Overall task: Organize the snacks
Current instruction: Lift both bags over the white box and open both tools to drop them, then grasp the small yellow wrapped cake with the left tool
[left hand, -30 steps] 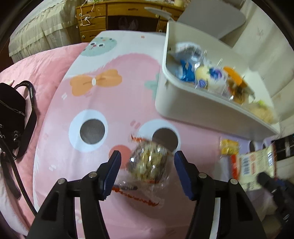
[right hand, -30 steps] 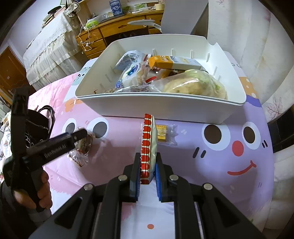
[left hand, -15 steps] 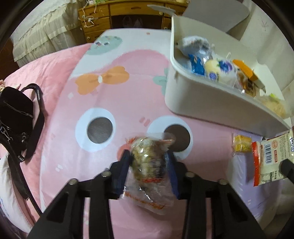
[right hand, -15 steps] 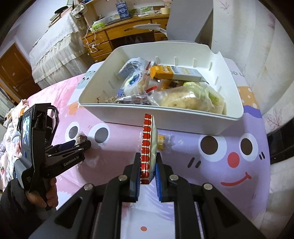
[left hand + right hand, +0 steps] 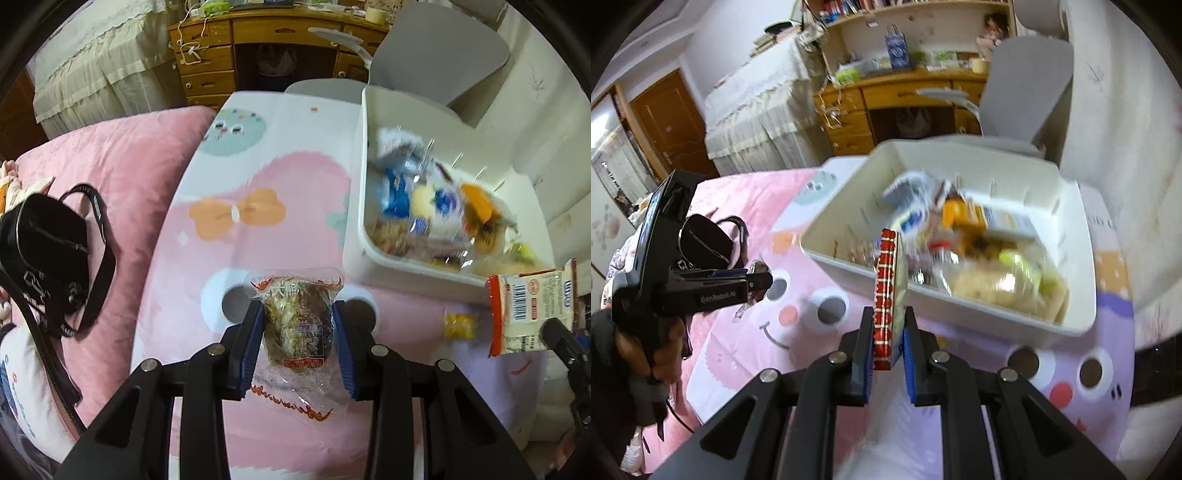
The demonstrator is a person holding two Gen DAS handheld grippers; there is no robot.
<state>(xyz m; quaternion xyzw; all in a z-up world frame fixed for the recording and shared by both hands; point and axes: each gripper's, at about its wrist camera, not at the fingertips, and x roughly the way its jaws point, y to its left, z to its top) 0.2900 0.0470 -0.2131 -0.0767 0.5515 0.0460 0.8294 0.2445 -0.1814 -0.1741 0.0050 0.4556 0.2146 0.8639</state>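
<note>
My left gripper (image 5: 297,314) is shut on a clear-wrapped brown pastry (image 5: 297,325), held above the pink cartoon blanket (image 5: 243,251). In the right wrist view the same left gripper (image 5: 759,280) shows at the left, in a person's hand, with the pastry wrapper at its tip. My right gripper (image 5: 888,328) is shut on a flat red-edged snack packet (image 5: 886,291), held edge-on just in front of the white bin (image 5: 834,258). That packet (image 5: 532,310) also appears at the right of the left wrist view. The white bin (image 5: 354,221) holds several wrapped snacks. A small yellow snack (image 5: 458,325) lies on the blanket near it.
A black bag with a strap (image 5: 48,254) lies on the pink bedding to the left. Behind the bin stand a grey chair (image 5: 436,55) and a wooden desk with drawers (image 5: 229,55). White cushions (image 5: 1126,147) rise on the right.
The left gripper closed on the pastry and lifted it off the blanket. The right gripper rose with its packet and tilted toward the bin.
</note>
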